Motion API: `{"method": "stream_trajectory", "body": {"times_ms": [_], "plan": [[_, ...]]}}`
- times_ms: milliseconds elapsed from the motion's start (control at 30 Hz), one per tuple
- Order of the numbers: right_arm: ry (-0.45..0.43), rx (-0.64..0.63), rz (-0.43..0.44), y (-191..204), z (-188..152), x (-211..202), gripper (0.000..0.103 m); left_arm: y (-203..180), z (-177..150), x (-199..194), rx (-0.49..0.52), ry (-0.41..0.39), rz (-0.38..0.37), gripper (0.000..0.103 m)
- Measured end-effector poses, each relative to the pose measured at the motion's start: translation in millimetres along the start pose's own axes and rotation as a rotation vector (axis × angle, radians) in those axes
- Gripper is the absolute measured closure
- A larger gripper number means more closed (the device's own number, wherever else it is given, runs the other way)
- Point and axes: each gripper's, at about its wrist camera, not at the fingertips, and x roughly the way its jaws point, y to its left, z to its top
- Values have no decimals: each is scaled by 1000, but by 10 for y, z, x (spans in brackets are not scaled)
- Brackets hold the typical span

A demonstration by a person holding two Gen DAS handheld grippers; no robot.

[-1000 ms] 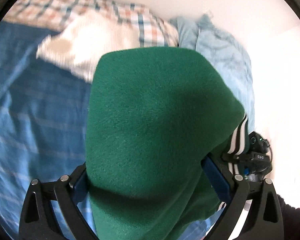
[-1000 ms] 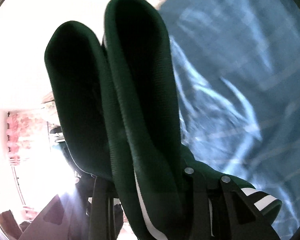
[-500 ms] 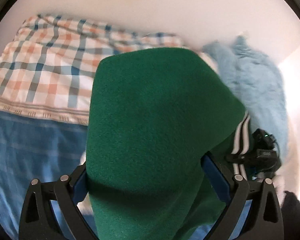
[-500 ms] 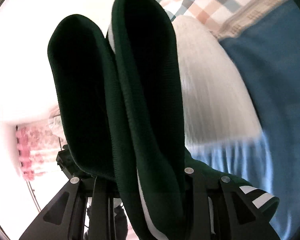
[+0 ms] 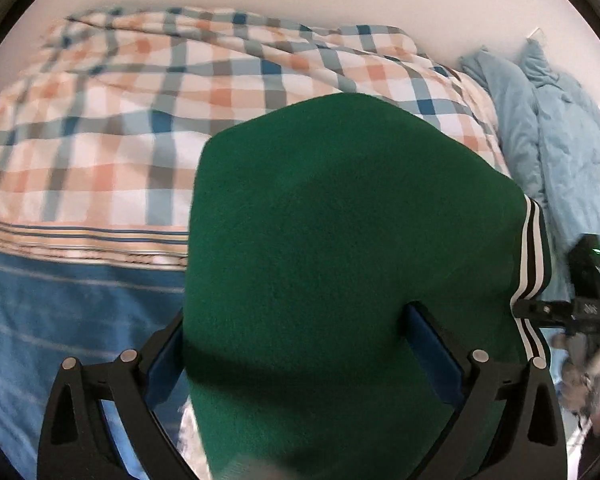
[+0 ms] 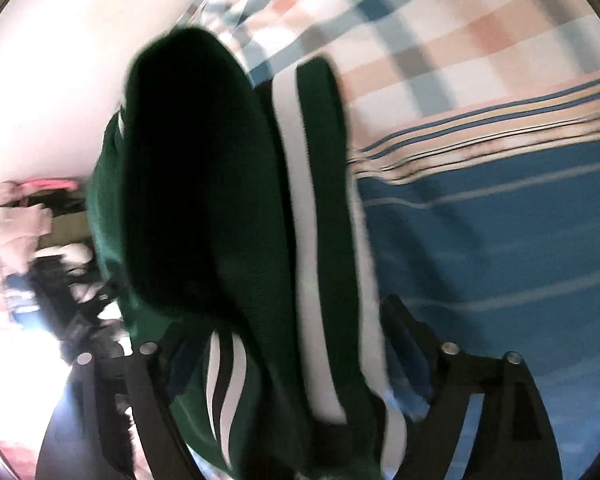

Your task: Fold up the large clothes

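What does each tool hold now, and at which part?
Left tool: the green garment, a plain folded part. Right tool: opening, its striped edge between the jaws.

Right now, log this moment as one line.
left hand-held gripper: closed on green garment | right hand-held gripper: jaws opening, garment between | over bed

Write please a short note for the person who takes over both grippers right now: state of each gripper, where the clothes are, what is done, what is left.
Left gripper: the green garment fills the wide space between its pads; grip looks held.
Right gripper: jaws are opening, with the garment's white-striped edge between them but no longer pinched.
Garment hangs over the blue sheet, near the checked quilt.
Done: the garment looks doubled over and carried here.
Left: lay it down, release left, smooth it, finish folding.
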Motion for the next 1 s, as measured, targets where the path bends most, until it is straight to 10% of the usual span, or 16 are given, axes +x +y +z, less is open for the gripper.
{"method": "stream_trajectory", "body": {"times_ms": [167, 300, 1000], "plan": [[-178, -165, -416, 441, -581, -466, 9, -310, -303, -541, -4, -130, 188, 1], [-246, -209, -542, 539, -1427, -814, 7, -628, -706, -972, 7, -172, 351, 1], [-565, -271, -547, 1961, -4775, -4226, 7, -1924, -2311, -4275, 3, -393, 374, 1]]}}
